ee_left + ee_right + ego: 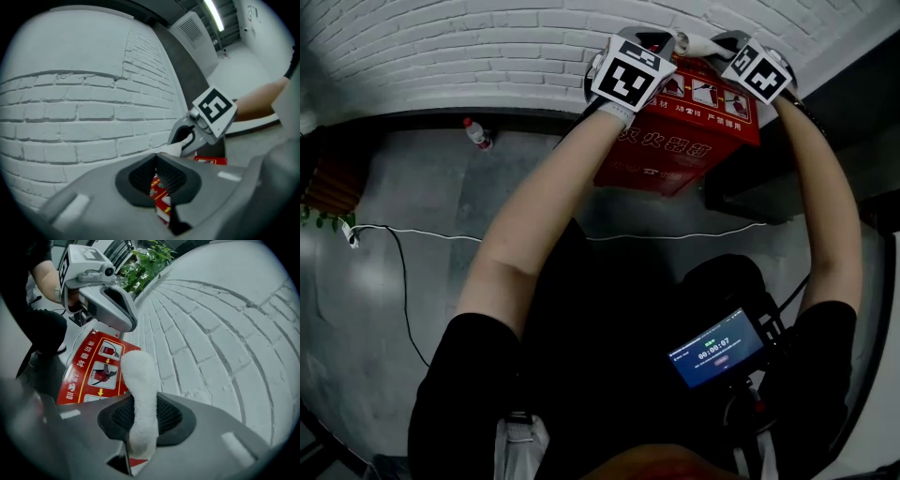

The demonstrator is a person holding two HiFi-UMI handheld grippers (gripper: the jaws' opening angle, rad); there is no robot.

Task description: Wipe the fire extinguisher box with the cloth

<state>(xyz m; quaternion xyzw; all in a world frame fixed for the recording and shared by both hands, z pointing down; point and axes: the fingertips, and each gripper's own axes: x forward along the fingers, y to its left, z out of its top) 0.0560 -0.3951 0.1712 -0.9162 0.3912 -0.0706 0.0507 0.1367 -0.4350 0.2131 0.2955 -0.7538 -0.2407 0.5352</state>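
White cloth point(139, 380) is sitting clamped in the right gripper point(142, 420), as only that gripper's view is showing; the left gripper point(156, 174) is holding its jaws together by the red box point(675, 155).

Both bare arms stretch forward, left gripper point(156, 164) pressed closed just beside right gripper point(140, 420), which clamps the cloth point(138, 373).

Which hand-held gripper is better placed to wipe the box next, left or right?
Right. The right hand-held gripper clamps the cloth, just over the box top. The left hand-held gripper is shut, with nothing seen between its jaws.
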